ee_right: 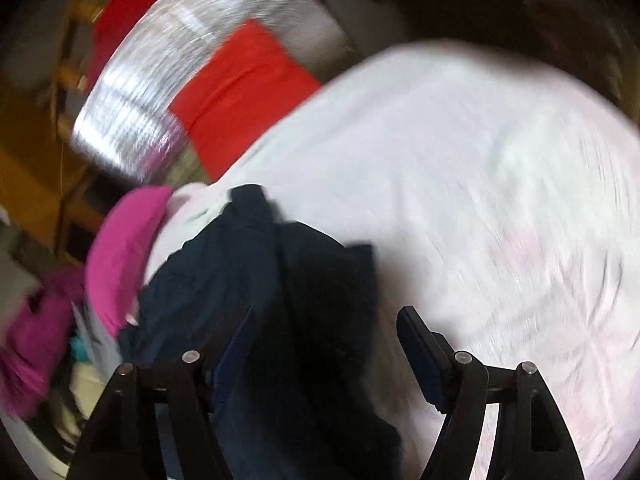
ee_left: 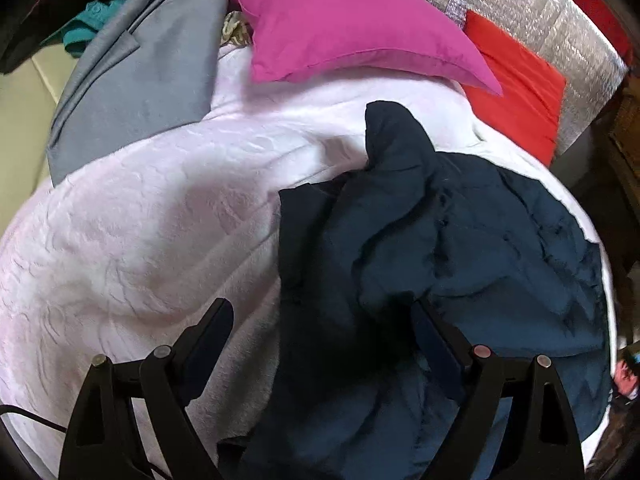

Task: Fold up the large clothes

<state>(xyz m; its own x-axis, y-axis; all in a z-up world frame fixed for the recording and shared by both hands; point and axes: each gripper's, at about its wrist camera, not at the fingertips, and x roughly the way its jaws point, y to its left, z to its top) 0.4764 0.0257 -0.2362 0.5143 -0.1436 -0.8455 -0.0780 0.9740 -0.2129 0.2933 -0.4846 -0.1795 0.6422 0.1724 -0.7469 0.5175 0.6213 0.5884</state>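
Note:
A dark navy garment (ee_left: pixel 460 248) lies crumpled on a pale pink bedspread (ee_left: pixel 140 220), with one part sticking up toward the pillows. My left gripper (ee_left: pixel 320 312) hangs open and wide over the garment's near left edge, one finger above the bedspread and the other above the navy cloth. The right wrist view is smeared by motion. There my right gripper (ee_right: pixel 326 316) is open, and the navy garment (ee_right: pixel 240 280) lies loose between and below its fingers, on the bedspread (ee_right: pixel 480 180).
A pink pillow (ee_left: pixel 340 24) and a red pillow (ee_left: pixel 516 92) lie at the head of the bed against a silver foil panel (ee_left: pixel 540 0). A grey garment (ee_left: pixel 140 80) and teal cloth (ee_left: pixel 86 26) sit at the far left. Dark furniture flanks the bed's right side.

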